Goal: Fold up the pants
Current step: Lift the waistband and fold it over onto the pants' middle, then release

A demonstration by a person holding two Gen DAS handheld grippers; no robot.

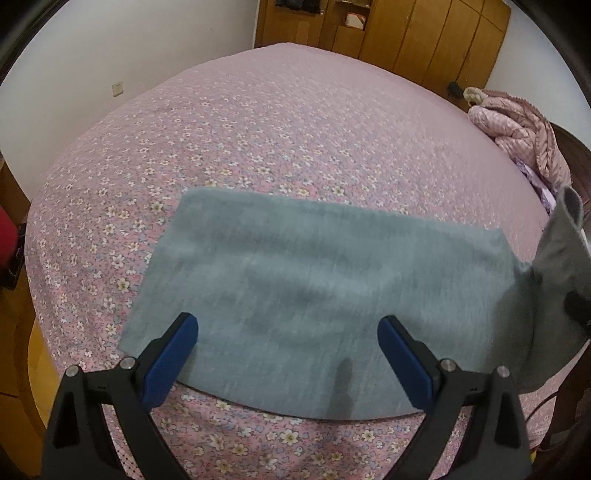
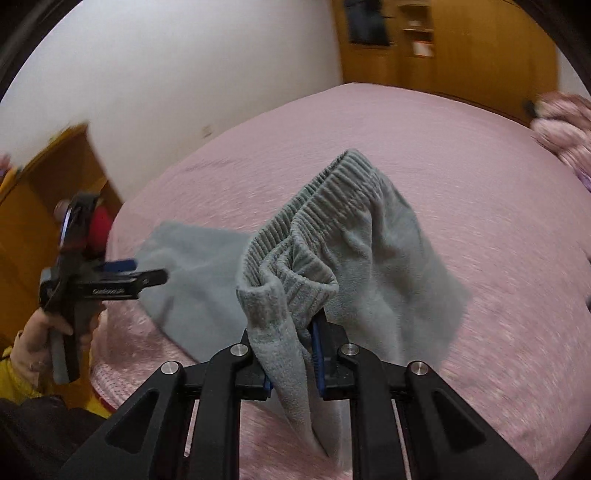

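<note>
Grey fleece pants (image 1: 314,288) lie partly flat on the pink floral bed (image 1: 258,129). My left gripper (image 1: 288,339) is open and empty, hovering just above the flat part near the bed's front edge. My right gripper (image 2: 295,325) is shut on the pants' ribbed waistband (image 2: 325,206) and holds that end lifted above the bed; the raised cloth shows at the right edge of the left wrist view (image 1: 557,251). The left gripper also shows in the right wrist view (image 2: 122,273), held in a hand over the flat grey part (image 2: 192,266).
A pink quilted jacket (image 1: 524,129) lies at the bed's far right. Wooden wardrobes (image 1: 406,29) stand beyond the bed. A white wall (image 1: 110,55) runs along the left, with a wooden cabinet (image 2: 40,206) by it.
</note>
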